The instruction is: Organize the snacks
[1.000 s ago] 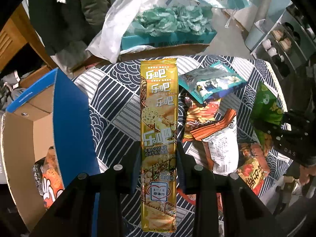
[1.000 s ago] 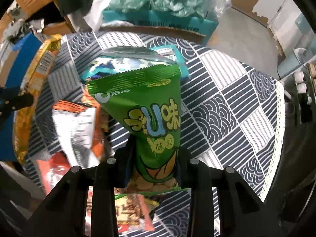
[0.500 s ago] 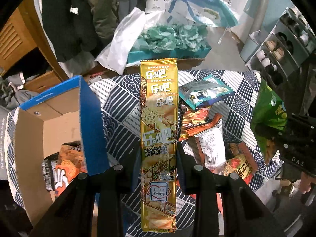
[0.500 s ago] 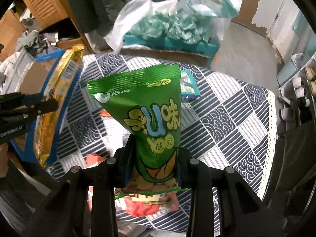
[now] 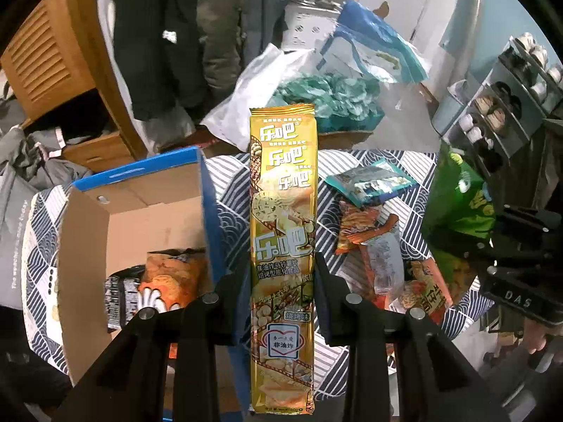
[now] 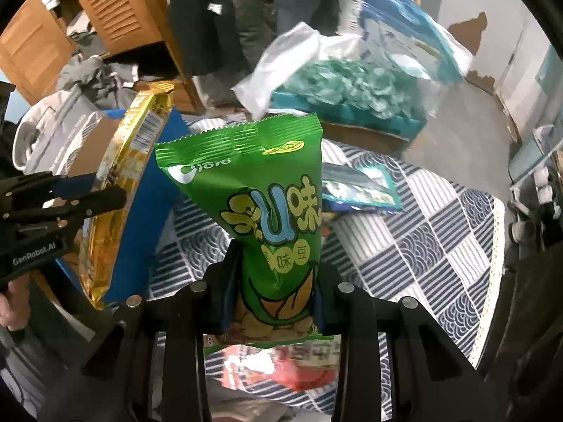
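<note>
The left gripper [image 5: 282,274] clamps a long gold snack pack [image 5: 281,211], its length pointing straight ahead, just right of the cardboard box [image 5: 84,232]. The right gripper [image 6: 278,281] pinches an upright green bag [image 6: 260,211]. Both have risen higher above the box than before. The box's inside is partly hidden.

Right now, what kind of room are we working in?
Probably a cluttered room in a home, not a shop or lab: coats hang by a wooden cabinet, a shoe rack stands at the right, and the table has a patterned cloth.
</note>
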A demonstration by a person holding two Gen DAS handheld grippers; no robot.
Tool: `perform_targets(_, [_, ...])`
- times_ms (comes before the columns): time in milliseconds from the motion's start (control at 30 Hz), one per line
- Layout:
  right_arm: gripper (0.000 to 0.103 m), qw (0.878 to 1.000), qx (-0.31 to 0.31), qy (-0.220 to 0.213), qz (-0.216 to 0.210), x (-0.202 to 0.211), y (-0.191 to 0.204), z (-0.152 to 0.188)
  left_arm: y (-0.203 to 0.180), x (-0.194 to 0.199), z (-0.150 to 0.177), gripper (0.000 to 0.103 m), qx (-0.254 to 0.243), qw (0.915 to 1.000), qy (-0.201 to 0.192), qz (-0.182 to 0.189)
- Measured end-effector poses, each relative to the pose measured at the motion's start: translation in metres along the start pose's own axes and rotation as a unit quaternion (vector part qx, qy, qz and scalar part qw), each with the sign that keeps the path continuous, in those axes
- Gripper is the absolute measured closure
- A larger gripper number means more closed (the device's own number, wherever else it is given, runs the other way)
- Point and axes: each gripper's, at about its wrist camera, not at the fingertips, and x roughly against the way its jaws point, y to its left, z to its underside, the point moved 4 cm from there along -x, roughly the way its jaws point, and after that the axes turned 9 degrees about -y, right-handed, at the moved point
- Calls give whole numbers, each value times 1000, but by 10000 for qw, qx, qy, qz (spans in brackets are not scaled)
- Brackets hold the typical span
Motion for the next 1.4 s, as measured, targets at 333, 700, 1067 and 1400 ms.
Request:
perform_targets(333, [71, 9990, 296, 18, -346, -13, 56, -18, 41, 19, 3, 71, 247, 9993, -206, -212])
perform_targets(700, [71, 9961, 581, 83, -664, -32, 118, -41, 98, 26, 17, 71, 664, 9965, -226, -455])
perform_targets(1067, [71, 9922, 789, 188, -952, -52, 178, -57, 161, 19, 33, 71, 1200, 9901, -184, -709])
perform_targets(1400, [71, 9892, 770, 520, -1137, -85, 217, -55, 198, -7, 49, 71, 1727, 9819, 108, -777])
